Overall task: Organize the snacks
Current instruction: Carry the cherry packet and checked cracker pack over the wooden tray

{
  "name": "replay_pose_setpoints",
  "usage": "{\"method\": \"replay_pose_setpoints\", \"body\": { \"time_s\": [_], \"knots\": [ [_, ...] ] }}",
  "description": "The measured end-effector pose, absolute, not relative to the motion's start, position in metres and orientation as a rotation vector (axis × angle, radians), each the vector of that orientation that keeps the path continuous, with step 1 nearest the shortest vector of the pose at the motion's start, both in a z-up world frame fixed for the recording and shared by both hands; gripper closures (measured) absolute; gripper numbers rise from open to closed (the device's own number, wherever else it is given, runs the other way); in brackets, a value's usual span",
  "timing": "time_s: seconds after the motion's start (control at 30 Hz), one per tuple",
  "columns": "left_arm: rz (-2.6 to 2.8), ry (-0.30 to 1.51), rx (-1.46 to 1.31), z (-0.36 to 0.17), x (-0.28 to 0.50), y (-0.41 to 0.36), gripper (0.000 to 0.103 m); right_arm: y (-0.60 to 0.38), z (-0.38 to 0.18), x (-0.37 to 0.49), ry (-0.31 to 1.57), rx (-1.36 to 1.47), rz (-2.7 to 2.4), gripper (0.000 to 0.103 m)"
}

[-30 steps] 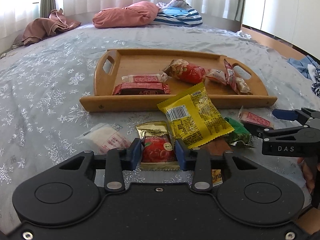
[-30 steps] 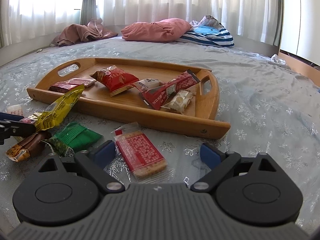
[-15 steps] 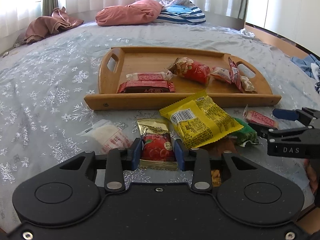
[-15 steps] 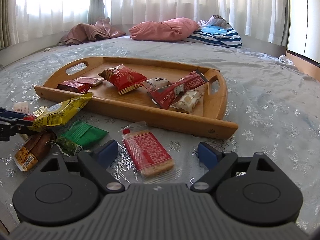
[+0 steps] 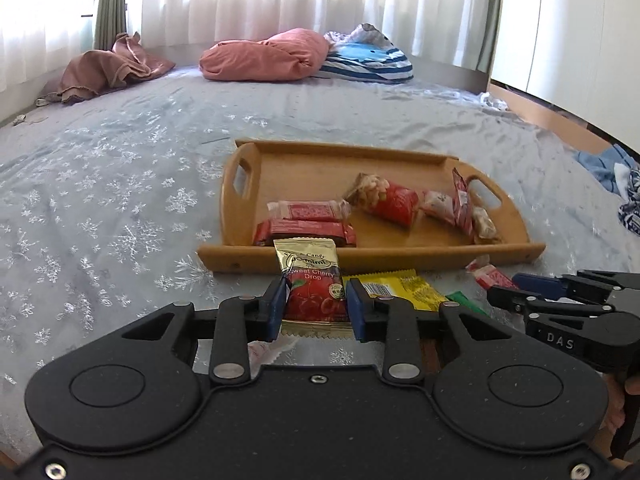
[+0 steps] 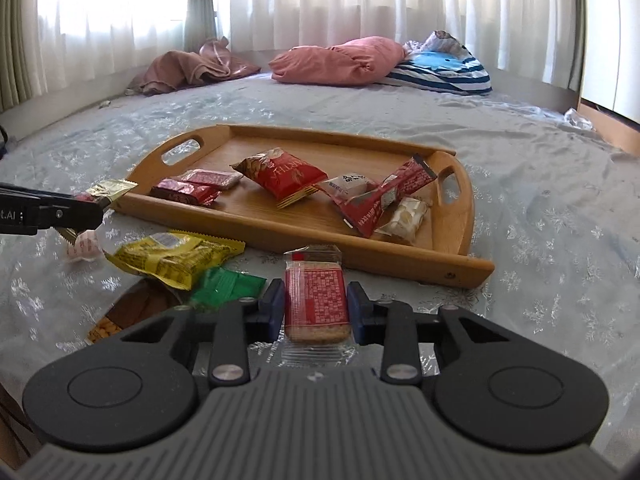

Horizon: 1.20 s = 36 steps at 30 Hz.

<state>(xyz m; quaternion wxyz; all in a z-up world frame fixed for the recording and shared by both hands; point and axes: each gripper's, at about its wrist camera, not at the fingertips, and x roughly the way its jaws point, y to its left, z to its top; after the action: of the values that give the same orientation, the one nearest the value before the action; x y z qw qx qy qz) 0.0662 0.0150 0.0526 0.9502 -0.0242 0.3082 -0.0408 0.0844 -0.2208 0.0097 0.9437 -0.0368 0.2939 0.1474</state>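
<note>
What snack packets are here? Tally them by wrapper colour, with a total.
Red-printed clear cracker packets: 2
Other red wrappers: 3
Gold-and-red cherry candy packet: 1
Yellow packet: 1
Green packet: 1
Brown packet: 1
White or pale packets: 3
Total: 12

The left gripper [image 5: 316, 306] has lifted the gold-and-red cherry candy packet [image 5: 311, 282] off the bed, up before the wooden tray [image 5: 376, 256]. The right gripper [image 6: 315, 307], wide open a second ago, has clamped its jaws onto the red-printed clear-wrapped cracker pack [image 6: 316, 300].
</note>
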Motion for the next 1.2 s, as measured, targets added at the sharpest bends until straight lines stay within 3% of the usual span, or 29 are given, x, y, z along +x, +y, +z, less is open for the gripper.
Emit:
{"method": "replay_pose_setpoints", "body": {
  "time_s": [0.7,1.2],
  "knots": [
    [-0.134,0.558,-0.078,0.11,0.164,0.036,0.072,-0.234,0.081,0.168,0.549,0.099,0.208,0.066],
    [-0.107,0.749,-0.134,0.052,0.273,0.045,0.072,-0.2,0.046,0.277,0.718,0.176,0.216,0.066]
  ]
}}
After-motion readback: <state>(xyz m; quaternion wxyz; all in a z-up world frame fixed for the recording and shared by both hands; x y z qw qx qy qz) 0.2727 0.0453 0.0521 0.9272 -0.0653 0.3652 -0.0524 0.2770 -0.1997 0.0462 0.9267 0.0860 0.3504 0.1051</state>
